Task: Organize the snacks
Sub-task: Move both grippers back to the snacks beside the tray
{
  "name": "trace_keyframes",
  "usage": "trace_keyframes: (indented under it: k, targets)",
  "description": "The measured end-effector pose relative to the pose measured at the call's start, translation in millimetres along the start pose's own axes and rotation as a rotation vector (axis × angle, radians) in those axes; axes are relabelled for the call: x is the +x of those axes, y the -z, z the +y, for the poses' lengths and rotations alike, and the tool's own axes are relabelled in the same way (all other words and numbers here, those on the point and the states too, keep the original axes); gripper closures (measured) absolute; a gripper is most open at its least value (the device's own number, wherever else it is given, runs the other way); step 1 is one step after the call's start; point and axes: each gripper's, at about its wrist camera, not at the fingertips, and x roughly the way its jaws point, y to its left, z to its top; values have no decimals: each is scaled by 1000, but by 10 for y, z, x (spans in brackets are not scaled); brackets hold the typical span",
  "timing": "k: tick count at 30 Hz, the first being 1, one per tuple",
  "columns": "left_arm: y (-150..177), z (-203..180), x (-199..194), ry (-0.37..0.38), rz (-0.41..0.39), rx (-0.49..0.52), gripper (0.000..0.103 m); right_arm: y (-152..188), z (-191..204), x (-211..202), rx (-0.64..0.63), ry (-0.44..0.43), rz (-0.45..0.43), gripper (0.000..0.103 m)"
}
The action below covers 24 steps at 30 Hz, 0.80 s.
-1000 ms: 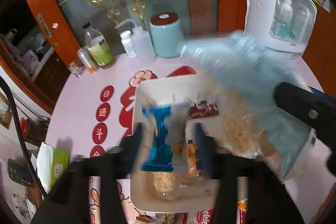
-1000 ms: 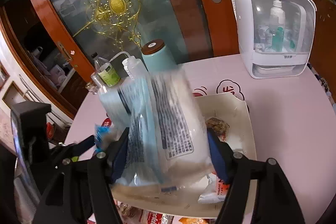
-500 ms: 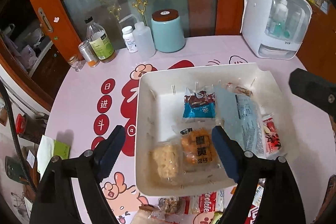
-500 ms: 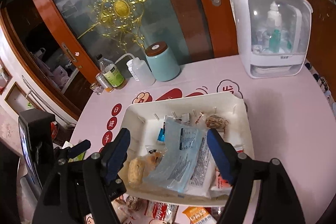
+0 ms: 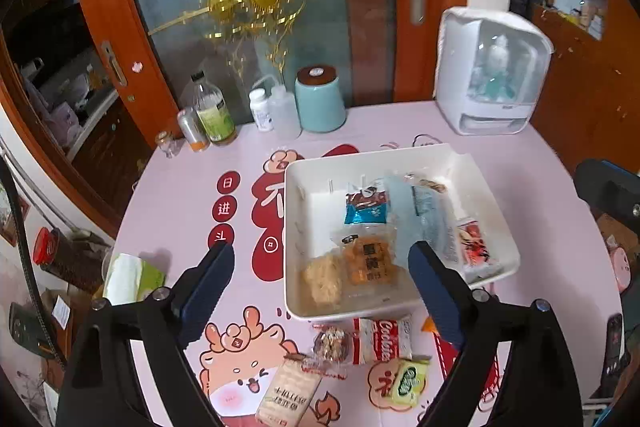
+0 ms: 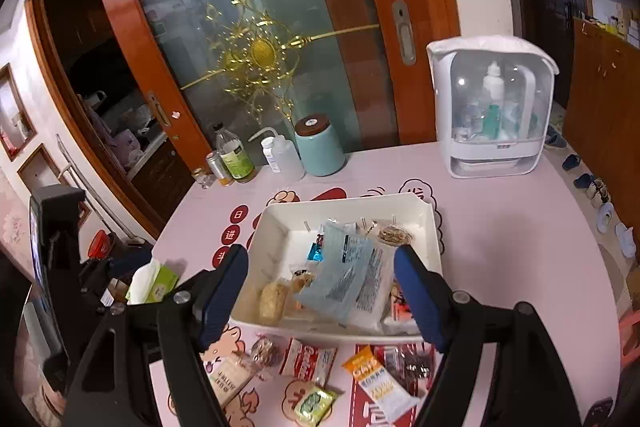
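A white tray [image 5: 292, 227] on the pink round table holds several snacks: a large pale blue packet [image 5: 424, 219], a small blue packet [image 5: 366, 207], an orange packet [image 5: 370, 261] and a puffed rice cake [image 5: 322, 281]. My left gripper [image 5: 319, 250] hangs above the tray's near side, its jaws opening with nothing between them. In the right wrist view my right gripper [image 6: 320, 251] stands open and empty above the same tray [image 6: 344, 201], over the pale blue packet [image 6: 344, 279]. Loose snacks lie in front of the tray: a Cookies packet [image 5: 382, 341], a green packet [image 5: 406, 381] and an orange oat bar [image 6: 376, 383].
At the table's far edge stand a teal canister [image 5: 320, 99], several bottles [image 5: 212, 111] and a white clear-fronted cabinet [image 5: 490, 75]. A green tissue box [image 5: 128, 273] sits at the left edge. Behind is a glass door with a gold ornament.
Both grippers let go of their packets and drew back and up from the tray. The pale blue packet and the small blue one now lie in the tray. The left jaws spread wider.
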Motion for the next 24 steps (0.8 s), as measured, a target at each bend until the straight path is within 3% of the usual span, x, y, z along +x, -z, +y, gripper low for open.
trace_keyframes:
  k: [6, 12, 19, 24]
  targets:
    - [208, -56, -475, 42, -59, 42, 12, 176, 48, -382, -33, -5, -31, 27]
    - [445, -227, -697, 79, -88, 93, 11, 420, 50, -591, -98, -1, -53, 27]
    - [780, -441, -621, 160, -73, 132, 10, 821, -59, -507, -152, 6, -16, 27]
    - [1078, -551, -413, 211, -68, 121, 10, 1161, -172, -387, -211, 60, -44, 27]
